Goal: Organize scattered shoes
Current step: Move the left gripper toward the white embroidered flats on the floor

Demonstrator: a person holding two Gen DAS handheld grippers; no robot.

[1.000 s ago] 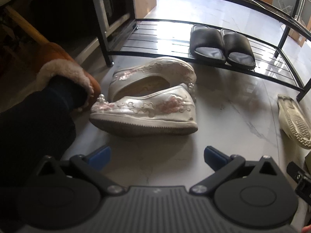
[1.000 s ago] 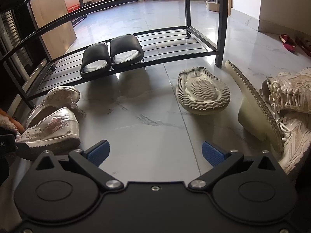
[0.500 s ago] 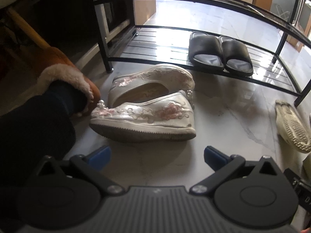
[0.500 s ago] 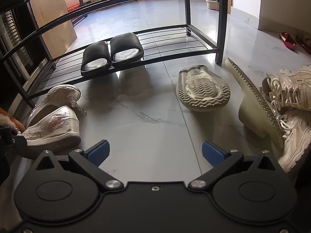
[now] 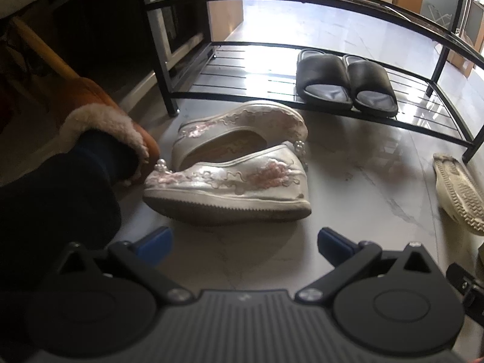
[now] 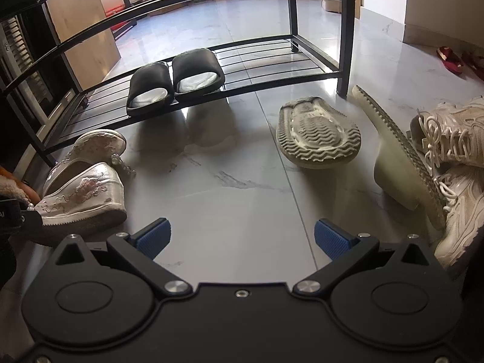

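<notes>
A pair of white embroidered shoes (image 5: 230, 181) lies on the floor in front of the black shoe rack (image 5: 302, 112); it also shows at the left of the right wrist view (image 6: 81, 193). Black slides (image 5: 345, 81) sit on the rack's lower shelf (image 6: 175, 78). A beige slipper (image 6: 317, 133) lies sole up, a second one (image 6: 402, 157) leans on white sneakers (image 6: 453, 157). My left gripper (image 5: 243, 242) is open and empty just short of the embroidered shoes. My right gripper (image 6: 242, 236) is open and empty over bare floor.
A person's foot in a brown fur-lined slipper (image 5: 103, 121) and dark trouser leg stands at the left, touching the embroidered shoes. Red shoes (image 6: 450, 57) lie far right by the wall. A wooden cabinet (image 6: 84, 30) stands behind the rack.
The left gripper has drawn back and risen slightly, so the embroidered shoes sit a little farther away. The right view has barely shifted. Both grippers stay open.
</notes>
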